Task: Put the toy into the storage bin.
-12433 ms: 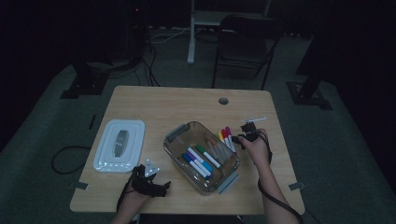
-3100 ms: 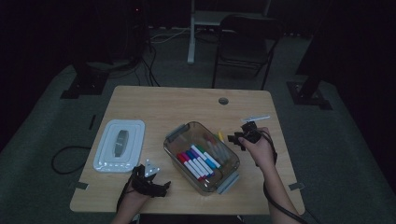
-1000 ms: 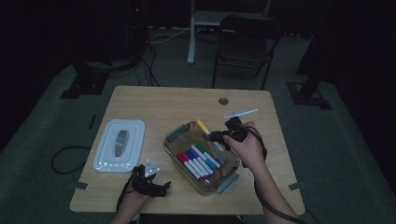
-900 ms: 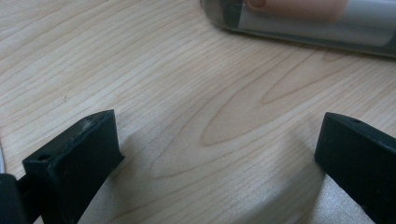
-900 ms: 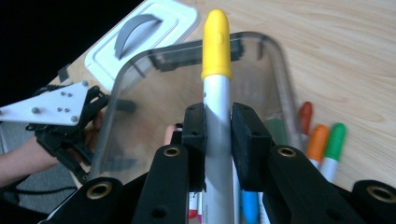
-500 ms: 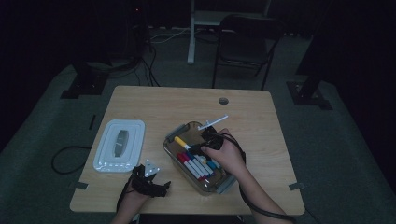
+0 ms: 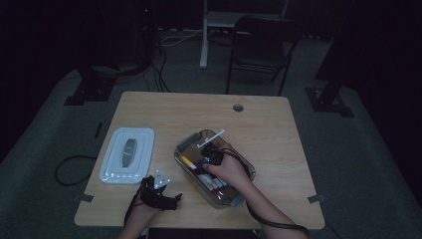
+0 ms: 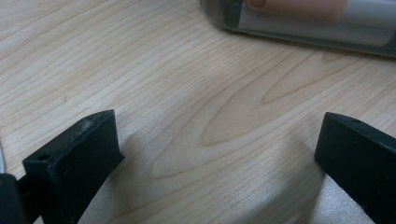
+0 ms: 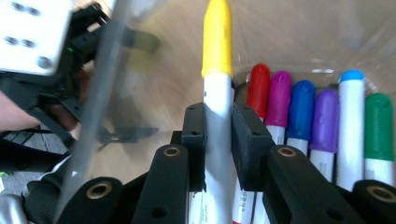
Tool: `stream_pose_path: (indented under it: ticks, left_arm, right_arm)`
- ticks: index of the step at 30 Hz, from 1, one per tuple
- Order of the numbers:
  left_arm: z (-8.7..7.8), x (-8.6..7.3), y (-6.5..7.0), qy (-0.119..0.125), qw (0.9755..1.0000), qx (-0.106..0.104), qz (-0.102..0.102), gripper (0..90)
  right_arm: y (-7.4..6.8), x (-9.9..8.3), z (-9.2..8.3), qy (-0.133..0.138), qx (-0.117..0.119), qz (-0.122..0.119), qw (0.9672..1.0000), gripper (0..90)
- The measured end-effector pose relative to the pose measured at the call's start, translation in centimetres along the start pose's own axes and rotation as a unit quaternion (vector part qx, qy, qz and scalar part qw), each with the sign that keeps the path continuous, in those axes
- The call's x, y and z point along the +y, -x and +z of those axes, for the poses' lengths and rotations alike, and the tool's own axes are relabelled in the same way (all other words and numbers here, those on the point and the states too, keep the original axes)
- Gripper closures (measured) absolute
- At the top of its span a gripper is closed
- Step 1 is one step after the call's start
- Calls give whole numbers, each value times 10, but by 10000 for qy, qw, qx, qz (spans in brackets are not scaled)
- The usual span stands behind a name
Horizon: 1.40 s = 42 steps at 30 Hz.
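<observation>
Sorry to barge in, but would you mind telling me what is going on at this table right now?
A person is packing markers into a clear container. The right gripper is shut on a yellow-capped marker and holds it inside the container, beside the markers already lying there. The left gripper rests open on the table near the front edge, holding nothing. A white lid lies to the left.

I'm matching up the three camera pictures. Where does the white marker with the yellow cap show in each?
High view: the white marker with the yellow cap lies left of centre, inside the clear plastic box, at the right gripper.
Left gripper view: not in it.
Right gripper view: centre, upright, clamped between the black jaws.
Shared landmark: the clear plastic box.
</observation>
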State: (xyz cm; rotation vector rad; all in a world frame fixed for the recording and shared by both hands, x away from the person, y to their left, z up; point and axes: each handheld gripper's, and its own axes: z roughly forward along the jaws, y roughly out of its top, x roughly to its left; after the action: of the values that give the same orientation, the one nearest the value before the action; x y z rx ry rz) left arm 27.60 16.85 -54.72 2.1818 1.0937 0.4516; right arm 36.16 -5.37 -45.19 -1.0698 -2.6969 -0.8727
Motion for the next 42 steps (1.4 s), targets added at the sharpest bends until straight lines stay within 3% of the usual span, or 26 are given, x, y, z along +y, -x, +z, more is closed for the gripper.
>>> stream_pose_path:
  ticks: [8, 10, 12, 16, 20, 26, 31, 37, 40, 42]
  left_arm:
    - [0, 0, 0, -1, 10000, 1, -2, 6]
    - [0, 0, 0, -6, 10000, 0, 5, 6]
    - [0, 0, 0, 1, 10000, 0, -3, 6]
    - [0, 0, 0, -2, 10000, 1, 0, 6]
    - [0, 0, 0, -1, 10000, 0, 1, 6]
    - [0, 0, 0, -5, 10000, -1, 1, 6]
    - [0, 0, 0, 4, 10000, 2, -2, 6]
    - [0, 0, 0, 4, 10000, 4, 1, 6]
    - [0, 0, 0, -4, 10000, -3, -1, 6]
    - [0, 0, 0, -3, 10000, -2, 1, 6]
  right_arm:
    - [4, -3, 22, -508, -131, 88, 9986, 758]
    - [5, -5, 24, -540, -71, 163, 9984, 728]
    - [5, -5, 24, -550, -96, 87, 9984, 705]
    - [5, -3, 9, -136, 16, 76, 9999, 673]
    - [8, -3, -22, 428, -14, -24, 9991, 632]
    - [27, -10, -72, 1167, -236, 50, 9929, 563]
    - [50, -22, -99, 1581, -553, 254, 9856, 553]
    - [87, -43, -110, 1791, -1003, 727, 9760, 560]
    - [106, -55, -108, 1750, -1114, 986, 9733, 563]
    - [111, -58, -106, 1658, -1164, 1035, 9738, 566]
